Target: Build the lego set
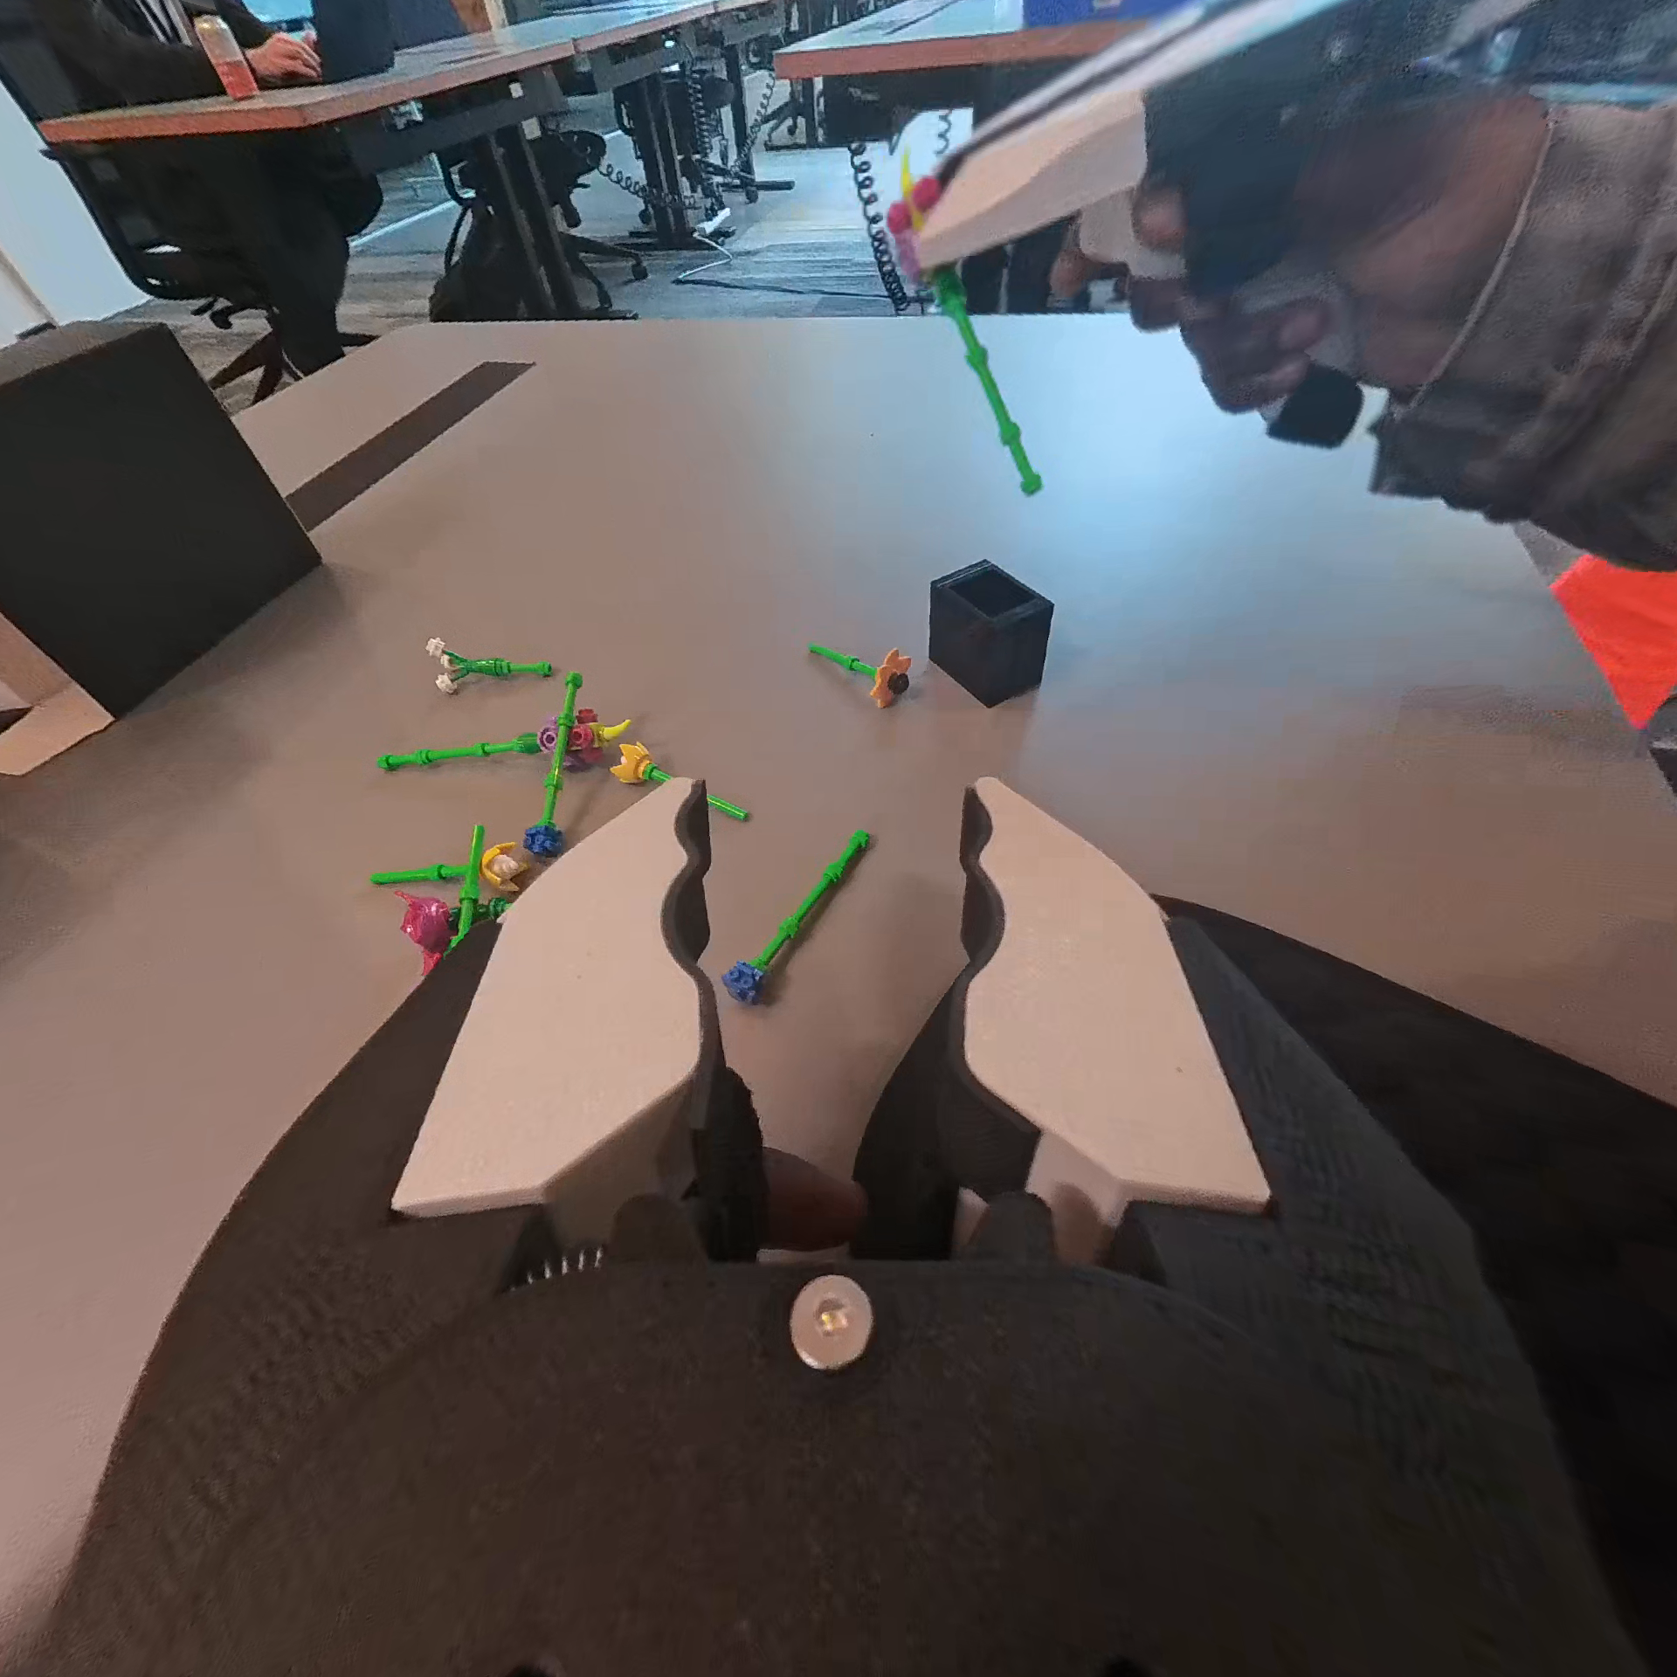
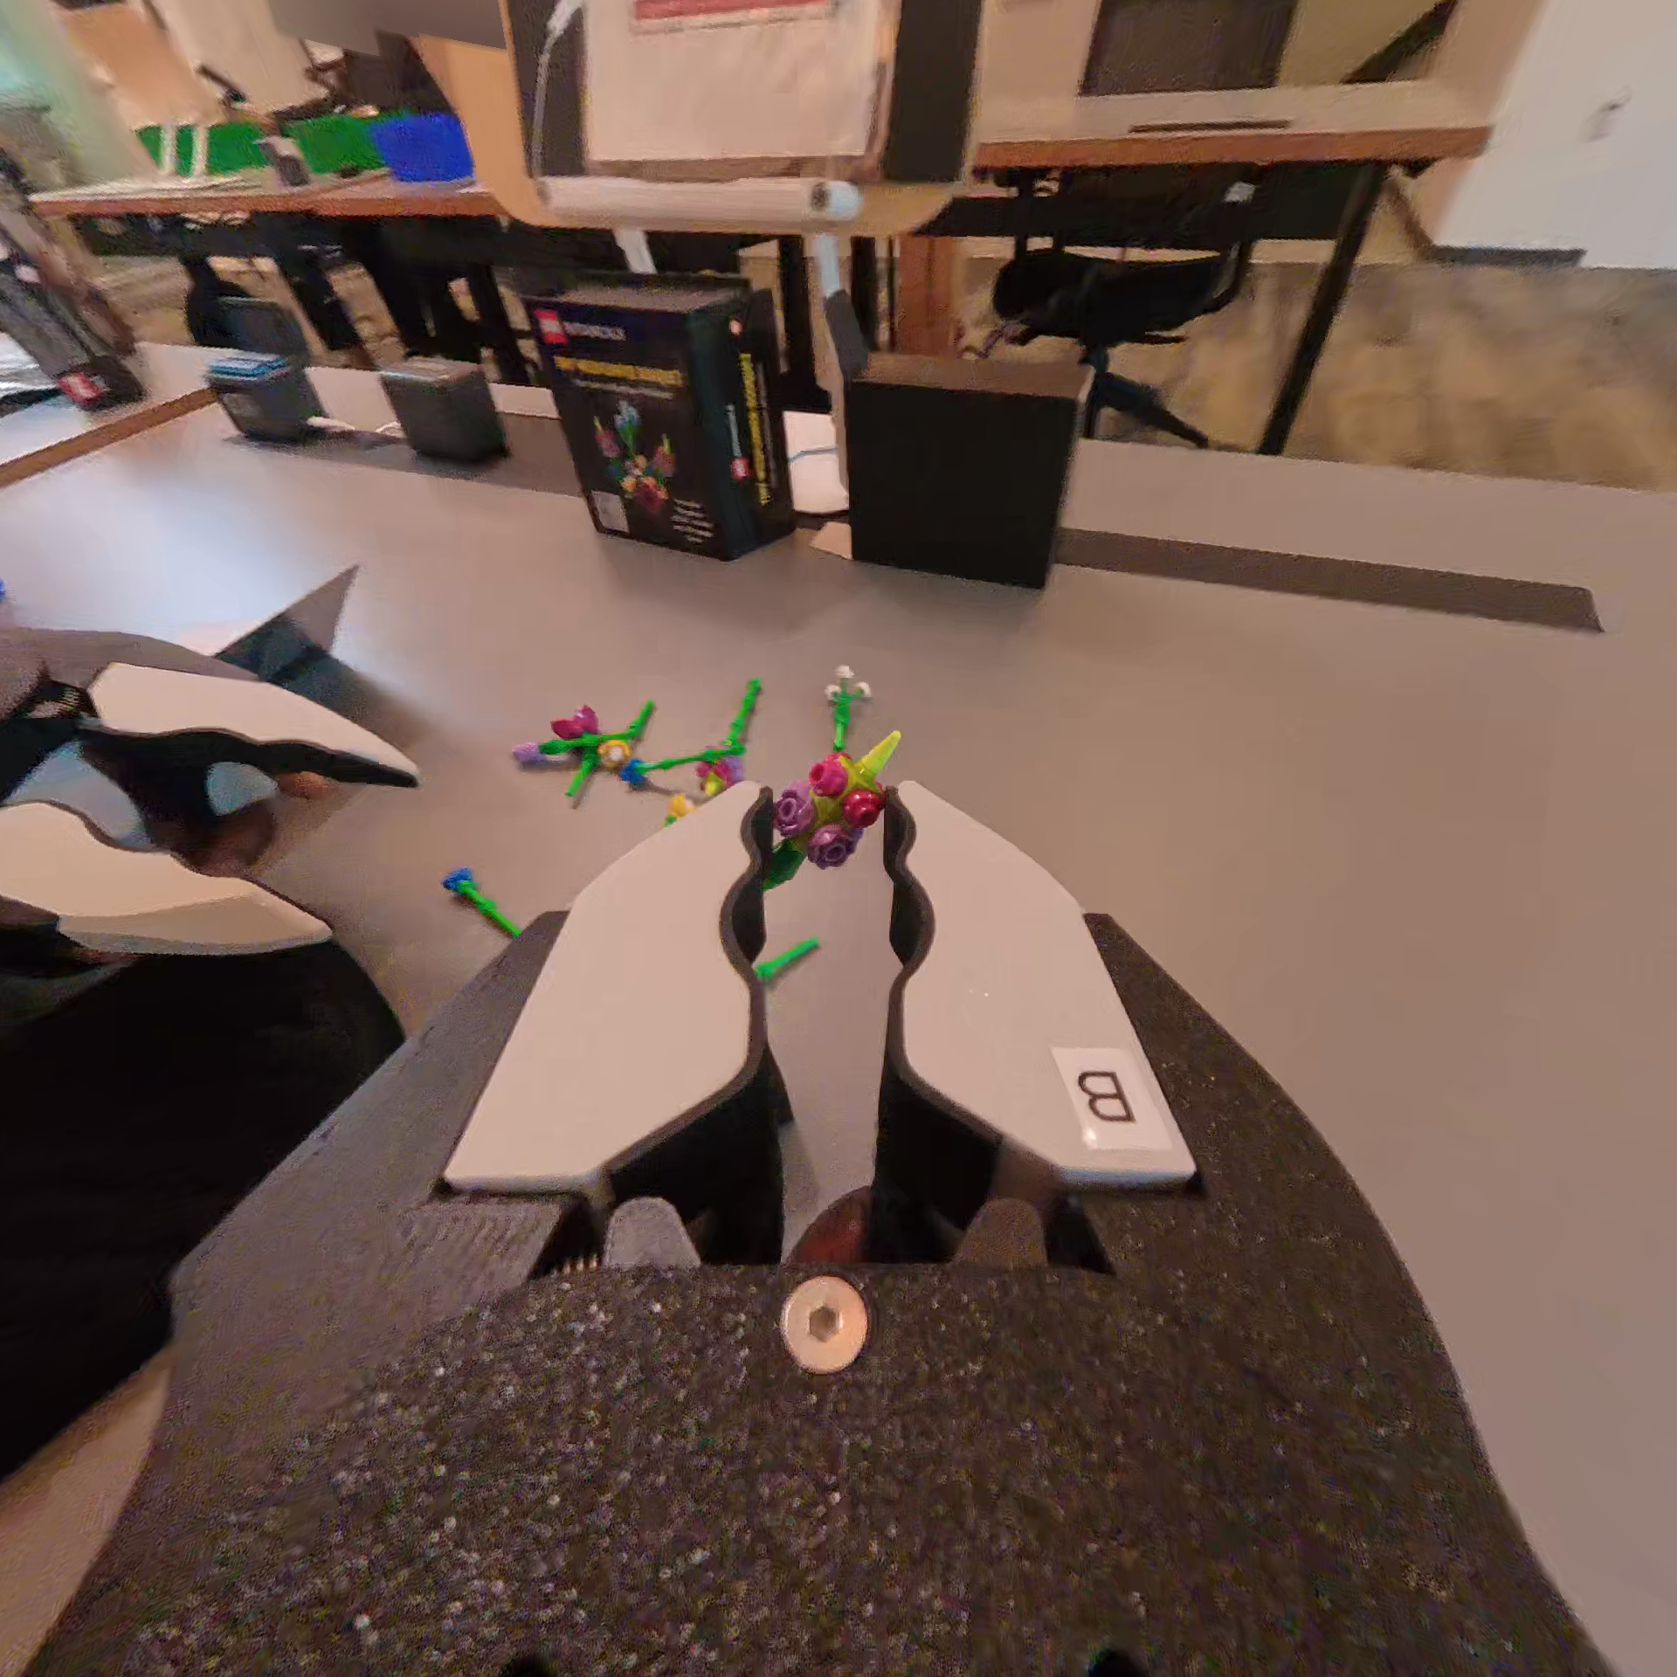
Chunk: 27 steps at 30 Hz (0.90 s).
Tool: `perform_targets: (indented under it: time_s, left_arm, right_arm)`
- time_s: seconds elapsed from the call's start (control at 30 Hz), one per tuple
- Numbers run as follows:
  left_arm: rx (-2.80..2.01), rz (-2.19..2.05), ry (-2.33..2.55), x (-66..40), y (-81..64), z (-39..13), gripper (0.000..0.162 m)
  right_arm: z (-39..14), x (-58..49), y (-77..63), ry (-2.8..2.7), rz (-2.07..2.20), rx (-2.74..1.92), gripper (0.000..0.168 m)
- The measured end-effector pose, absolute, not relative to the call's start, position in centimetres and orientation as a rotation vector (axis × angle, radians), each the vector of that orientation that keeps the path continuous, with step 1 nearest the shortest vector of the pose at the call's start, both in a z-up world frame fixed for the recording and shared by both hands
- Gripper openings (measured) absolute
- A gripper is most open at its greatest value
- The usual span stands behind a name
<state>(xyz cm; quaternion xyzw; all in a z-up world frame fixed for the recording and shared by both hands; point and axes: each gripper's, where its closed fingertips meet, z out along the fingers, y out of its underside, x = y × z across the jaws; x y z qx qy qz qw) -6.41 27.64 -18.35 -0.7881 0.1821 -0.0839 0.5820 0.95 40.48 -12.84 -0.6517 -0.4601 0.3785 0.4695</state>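
My right gripper (image 2: 826, 803) is shut on a flower with pink and purple blooms (image 2: 828, 821) and holds it in the air above the grey table (image 2: 1270, 817). In the left wrist view that flower's green stem (image 1: 989, 381) hangs down from the right gripper (image 1: 921, 236), above and behind a small open black box (image 1: 989, 631). My left gripper (image 1: 835, 803) is open and empty, low over the table. A blue flower on a green stem (image 1: 799, 916) lies between its fingers. It also shows in the right wrist view (image 2: 476, 898), beside the left gripper (image 2: 272, 762).
Several loose flowers (image 1: 544, 771) lie in a pile left of my left gripper, and an orange flower (image 1: 885, 676) lies next to the black box. A set box (image 2: 671, 426) and a black block (image 2: 962, 463) stand at the table's back. A person sits at a far desk (image 1: 272, 100). Left tips and right tips are each some 30 cm from the black block (image 2: 962, 463). It turns up in the left wrist view (image 1: 132, 467) as well.
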Motion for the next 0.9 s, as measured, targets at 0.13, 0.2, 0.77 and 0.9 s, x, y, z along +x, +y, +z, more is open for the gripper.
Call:
perform_targets:
  time_s: [0.13,0.2,0.77,0.9]
  left_arm:
    - [-1.818,-0.157,0.449,-6.3,27.7,-18.2,0.053]
    - [-1.818,-0.144,0.453,-6.3,27.7,-18.3,0.053]
    - [-1.816,-0.148,0.453,-6.3,27.7,-18.2,0.051]
    - [-1.817,-0.147,0.453,-6.4,27.7,-18.2,0.051]
  right_arm:
    - [-13.8,1.5,40.7,-0.996,0.892,-1.561,0.023]
    - [-14.2,1.3,40.8,-0.987,0.828,-1.537,0.023]
    - [-18.2,1.0,39.5,-1.115,0.619,-1.594,0.027]
    - [-18.5,0.9,39.3,-1.115,0.654,-1.623,0.03]
